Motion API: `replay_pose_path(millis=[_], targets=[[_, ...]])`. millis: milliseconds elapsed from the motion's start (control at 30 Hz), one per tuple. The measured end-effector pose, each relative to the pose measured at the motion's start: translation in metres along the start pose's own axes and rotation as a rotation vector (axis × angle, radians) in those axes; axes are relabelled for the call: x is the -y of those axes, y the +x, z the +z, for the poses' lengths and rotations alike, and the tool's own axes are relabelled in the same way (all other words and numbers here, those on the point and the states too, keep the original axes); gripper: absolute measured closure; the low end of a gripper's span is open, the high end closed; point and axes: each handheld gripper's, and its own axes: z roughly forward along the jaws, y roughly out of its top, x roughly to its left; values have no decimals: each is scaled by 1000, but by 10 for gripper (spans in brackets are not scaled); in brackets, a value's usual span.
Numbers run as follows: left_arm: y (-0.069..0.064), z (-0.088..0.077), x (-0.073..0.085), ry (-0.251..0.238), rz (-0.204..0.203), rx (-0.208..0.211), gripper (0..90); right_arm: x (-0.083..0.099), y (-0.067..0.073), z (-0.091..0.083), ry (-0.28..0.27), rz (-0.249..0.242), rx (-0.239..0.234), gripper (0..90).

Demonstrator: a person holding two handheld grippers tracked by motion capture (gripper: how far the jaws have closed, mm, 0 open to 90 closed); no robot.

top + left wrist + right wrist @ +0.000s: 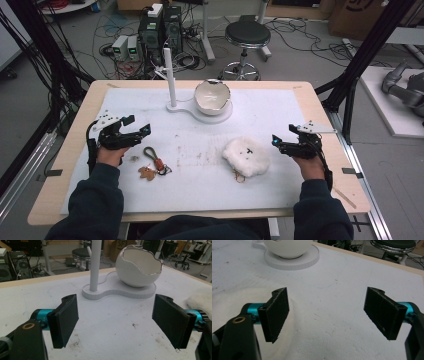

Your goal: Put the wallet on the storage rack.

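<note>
White foam matting (200, 170) covers the table. Nearest, at seven o'clock, a keyring with a brown charm (153, 165) lies beside the left gripper (137, 131), jaws apart and empty. At four o'clock a fluffy white pouch (246, 156) sits just beside the right gripper (276, 141), also spread and empty. At twelve, an eggshell-shaped bowl (212, 96) and post (169, 75) share a stand; a careless reach could topple them. No legible writing.

Round stool (247, 35) beyond the table (75, 125)
</note>
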Motion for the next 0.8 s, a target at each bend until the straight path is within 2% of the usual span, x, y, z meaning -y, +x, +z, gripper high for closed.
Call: replay_pose_path(millis=[333,533,600,700,800], targets=[[0,2,0,8,2,-8,210,3,-2,1,6,14,-12,207],[-3,5,-1,12,13,2,213,6,0,-3,14,27,-21,207],[-2,6,-1,12,13,6,214,6,2,-1,31,26,-36,211],[-3,6,0,17,13,10,216,8,5,4,67,24,-67,269],[-5,7,-1,18,18,22,216,10,11,10,130,28,-95,287]])
